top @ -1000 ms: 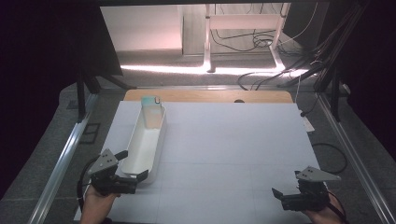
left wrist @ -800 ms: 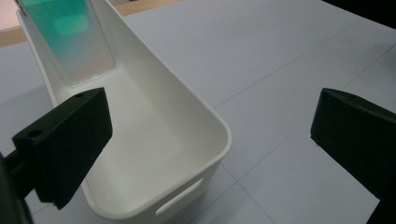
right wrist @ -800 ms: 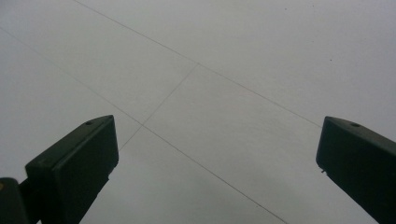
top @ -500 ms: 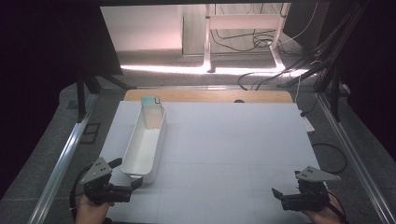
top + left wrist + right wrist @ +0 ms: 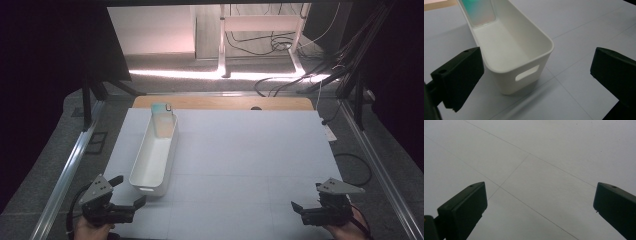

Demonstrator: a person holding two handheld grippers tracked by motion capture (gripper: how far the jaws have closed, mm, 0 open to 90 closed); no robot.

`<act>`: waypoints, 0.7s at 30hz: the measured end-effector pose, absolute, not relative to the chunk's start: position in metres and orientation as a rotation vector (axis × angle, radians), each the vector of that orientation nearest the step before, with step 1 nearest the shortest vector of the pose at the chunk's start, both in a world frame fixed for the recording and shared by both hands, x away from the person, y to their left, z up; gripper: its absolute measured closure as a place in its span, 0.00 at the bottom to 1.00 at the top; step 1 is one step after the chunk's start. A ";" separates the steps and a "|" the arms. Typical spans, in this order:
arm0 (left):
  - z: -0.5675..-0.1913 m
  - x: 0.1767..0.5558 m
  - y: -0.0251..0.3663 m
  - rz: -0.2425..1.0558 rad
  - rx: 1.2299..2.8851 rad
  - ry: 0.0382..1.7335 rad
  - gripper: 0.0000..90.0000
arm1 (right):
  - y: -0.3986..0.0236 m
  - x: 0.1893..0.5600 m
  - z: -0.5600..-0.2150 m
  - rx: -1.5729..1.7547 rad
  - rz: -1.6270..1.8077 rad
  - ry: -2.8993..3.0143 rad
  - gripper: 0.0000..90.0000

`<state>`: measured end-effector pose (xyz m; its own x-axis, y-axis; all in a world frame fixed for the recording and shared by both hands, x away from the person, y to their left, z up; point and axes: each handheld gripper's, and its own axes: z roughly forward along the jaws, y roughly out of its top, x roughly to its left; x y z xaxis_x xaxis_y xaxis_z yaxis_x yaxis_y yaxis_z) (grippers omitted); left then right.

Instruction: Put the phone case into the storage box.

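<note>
Left hand-held gripper (image 5: 125,195), 7 o'clock on tabletop (image 5: 240,165): jaws apart, empty. White bin (image 5: 155,152) just beyond at its 1 o'clock, near end facing jaws, long axis toward 12; teal card (image 5: 161,109) at far end. Right hand-held gripper (image 5: 302,212), 5 o'clock: apart, well away.

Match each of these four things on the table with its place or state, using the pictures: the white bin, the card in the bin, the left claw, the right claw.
Things:
1. white bin
2. card
3. left claw
4. right claw

Places or states:
A. open over bare table sheet, near right corner
B. leaning at the bin's far end
C. long, lying on the left of the table
D. open, just short of the bin's near end

Pairs: 1-C, 2-B, 3-D, 4-A
</note>
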<state>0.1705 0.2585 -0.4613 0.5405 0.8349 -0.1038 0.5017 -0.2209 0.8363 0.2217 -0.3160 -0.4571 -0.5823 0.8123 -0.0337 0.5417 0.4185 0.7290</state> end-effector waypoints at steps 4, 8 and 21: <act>-0.462 0.167 0.261 0.470 1.880 1.109 0.00 | -0.316 0.222 -0.457 1.158 0.969 2.298 0.00; -0.464 0.164 0.265 0.471 1.882 1.126 0.00 | -0.316 0.222 -0.457 1.158 0.970 2.297 0.00; -0.467 0.158 0.272 0.480 1.889 1.162 0.00 | -0.316 0.222 -0.457 1.157 0.969 2.295 0.00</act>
<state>0.1580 0.2725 -0.4673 0.4958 0.8623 -0.1029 0.5386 -0.2123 0.8154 0.2216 -0.3158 -0.4570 -0.5819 0.8125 -0.0353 0.5413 0.4193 0.7289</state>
